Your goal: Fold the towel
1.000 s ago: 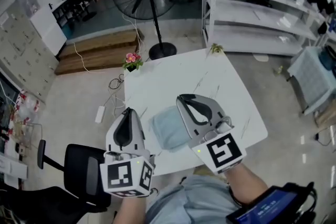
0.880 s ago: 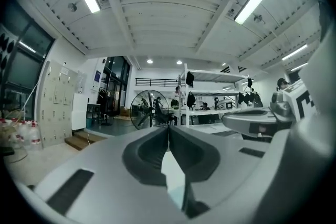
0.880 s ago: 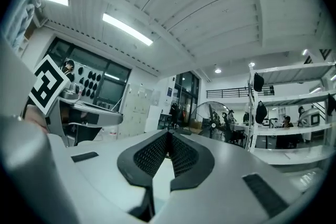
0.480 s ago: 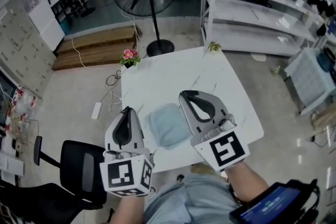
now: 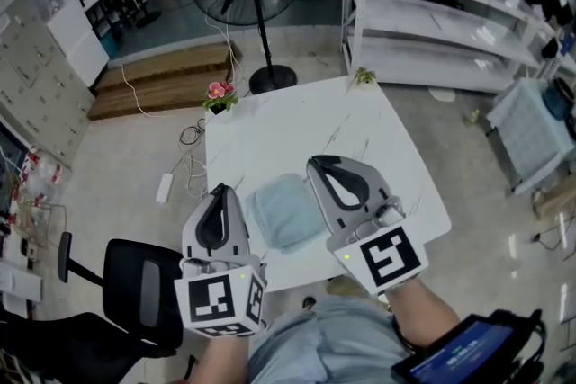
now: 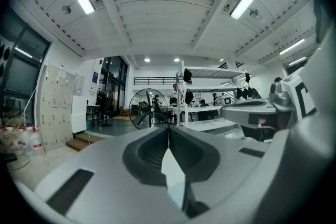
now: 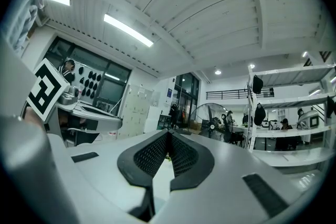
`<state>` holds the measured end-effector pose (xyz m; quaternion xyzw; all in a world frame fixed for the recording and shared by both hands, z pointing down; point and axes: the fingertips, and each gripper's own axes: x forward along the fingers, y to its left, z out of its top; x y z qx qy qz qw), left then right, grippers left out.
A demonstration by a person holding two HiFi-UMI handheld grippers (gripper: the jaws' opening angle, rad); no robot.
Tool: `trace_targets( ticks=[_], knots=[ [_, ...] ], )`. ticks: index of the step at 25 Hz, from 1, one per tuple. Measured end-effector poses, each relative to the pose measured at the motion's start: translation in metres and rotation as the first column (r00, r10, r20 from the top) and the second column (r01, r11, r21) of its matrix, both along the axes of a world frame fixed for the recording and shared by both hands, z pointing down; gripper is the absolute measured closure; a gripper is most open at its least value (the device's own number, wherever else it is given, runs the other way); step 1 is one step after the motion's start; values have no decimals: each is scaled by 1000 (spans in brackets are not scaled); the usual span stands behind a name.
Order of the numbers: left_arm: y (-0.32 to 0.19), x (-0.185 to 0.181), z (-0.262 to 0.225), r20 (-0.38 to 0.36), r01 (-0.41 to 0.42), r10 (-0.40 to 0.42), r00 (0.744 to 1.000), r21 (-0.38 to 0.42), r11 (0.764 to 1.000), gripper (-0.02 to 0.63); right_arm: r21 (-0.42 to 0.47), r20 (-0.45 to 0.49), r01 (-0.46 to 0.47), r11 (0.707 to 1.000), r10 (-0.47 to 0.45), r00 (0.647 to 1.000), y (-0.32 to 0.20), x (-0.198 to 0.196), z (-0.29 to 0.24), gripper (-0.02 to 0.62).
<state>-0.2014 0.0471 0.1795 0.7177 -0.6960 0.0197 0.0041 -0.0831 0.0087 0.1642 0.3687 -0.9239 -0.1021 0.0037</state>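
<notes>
Towel (image 5: 284, 213) between two hand-held grippers (image 5: 219, 191) (image 5: 318, 164)

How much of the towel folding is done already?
Looks done: the towel lies on the table as a small, neat pad, so it seems folded at least once. In hand: nothing. The left gripper and right gripper are both shut and empty, one on each side of the towel. Left: maybe one more fold; I can't tell.

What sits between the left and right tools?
The towel, lying on the table, shows between the left tool and the right tool in the head view. Both tools are shut and empty.
</notes>
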Motion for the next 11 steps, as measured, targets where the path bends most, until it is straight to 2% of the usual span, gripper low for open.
trace_targets(
  ticks=[11],
  knots=[
    [4,2,4,22,17,-17,1000,-4,1000,594,8,5,14,1000,-14,1000,3,1,1,583]
  ],
)
